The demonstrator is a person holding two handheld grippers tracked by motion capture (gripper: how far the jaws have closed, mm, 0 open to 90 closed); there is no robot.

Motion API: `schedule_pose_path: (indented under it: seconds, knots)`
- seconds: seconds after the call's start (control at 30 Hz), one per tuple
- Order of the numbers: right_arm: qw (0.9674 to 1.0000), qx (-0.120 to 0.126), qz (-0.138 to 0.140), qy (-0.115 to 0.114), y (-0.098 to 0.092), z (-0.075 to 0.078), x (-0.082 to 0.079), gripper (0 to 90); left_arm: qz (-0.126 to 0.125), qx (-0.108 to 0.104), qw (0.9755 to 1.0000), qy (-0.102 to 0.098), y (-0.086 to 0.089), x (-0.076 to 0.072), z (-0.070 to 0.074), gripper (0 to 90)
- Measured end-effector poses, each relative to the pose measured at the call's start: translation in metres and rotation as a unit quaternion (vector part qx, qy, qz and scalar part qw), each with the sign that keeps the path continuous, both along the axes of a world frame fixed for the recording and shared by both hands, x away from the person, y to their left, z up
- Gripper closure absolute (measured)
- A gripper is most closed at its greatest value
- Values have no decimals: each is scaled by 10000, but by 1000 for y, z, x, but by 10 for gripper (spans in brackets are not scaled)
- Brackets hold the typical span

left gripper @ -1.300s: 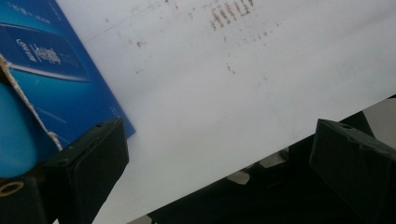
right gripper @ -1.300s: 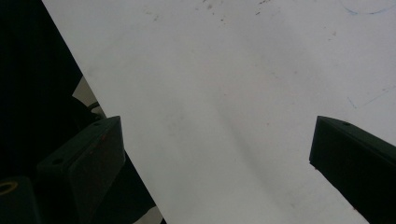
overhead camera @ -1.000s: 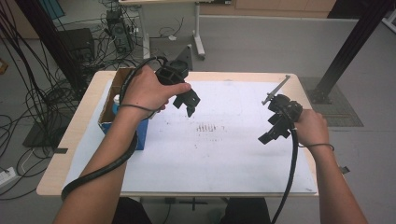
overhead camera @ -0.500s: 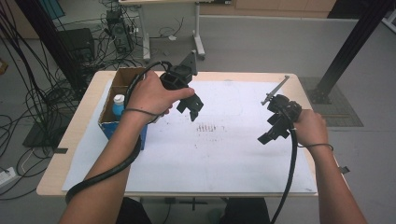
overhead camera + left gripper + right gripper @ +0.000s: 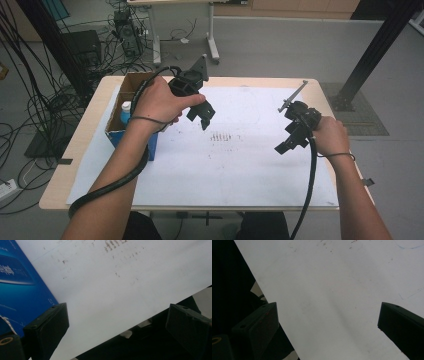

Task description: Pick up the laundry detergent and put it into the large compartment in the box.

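Box [image 5: 131, 131] sits at the table's left edge; left gripper [image 5: 203, 116] and right gripper [image 5: 285, 145] both gape, empty.

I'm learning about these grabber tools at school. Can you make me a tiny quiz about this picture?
1. True or false: the left gripper is holding the bottle.
2. Where does the blue-capped bottle stand? A) on the white sheet B) inside the cardboard box C) on the floor
3. Fill in: both grippers hang above the white ____.

Key
1. False. Its jaws stand wide apart with nothing between them, and so do the jaws of the right gripper.
2. B. It stands inside the cardboard box at the table's left side.
3. Sheet. The white sheet covers most of the table.
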State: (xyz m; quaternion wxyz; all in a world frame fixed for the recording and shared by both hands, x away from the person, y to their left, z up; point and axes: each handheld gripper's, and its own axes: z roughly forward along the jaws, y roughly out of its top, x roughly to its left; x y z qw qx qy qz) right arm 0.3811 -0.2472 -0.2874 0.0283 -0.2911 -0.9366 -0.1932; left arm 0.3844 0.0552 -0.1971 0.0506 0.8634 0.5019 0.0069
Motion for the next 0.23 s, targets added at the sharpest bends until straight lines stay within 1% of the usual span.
schedule_pose_path:
  seconds: [0.07, 0.2, 0.23]
  knots:
    - [10000, 6, -29, -6, 0, 1, -1, 31, 6, -8, 10000, -2, 0, 0, -1, 50]
    - [9999, 19, -88, -56, -1, 5, -5, 29, -53, 14, 10000, 66, 1, -1, -3, 50]
    - [9999, 23, -92, -80, -1, 6, -7, 30, -31, -16, 10000, 36, 2, -1, -3, 50]
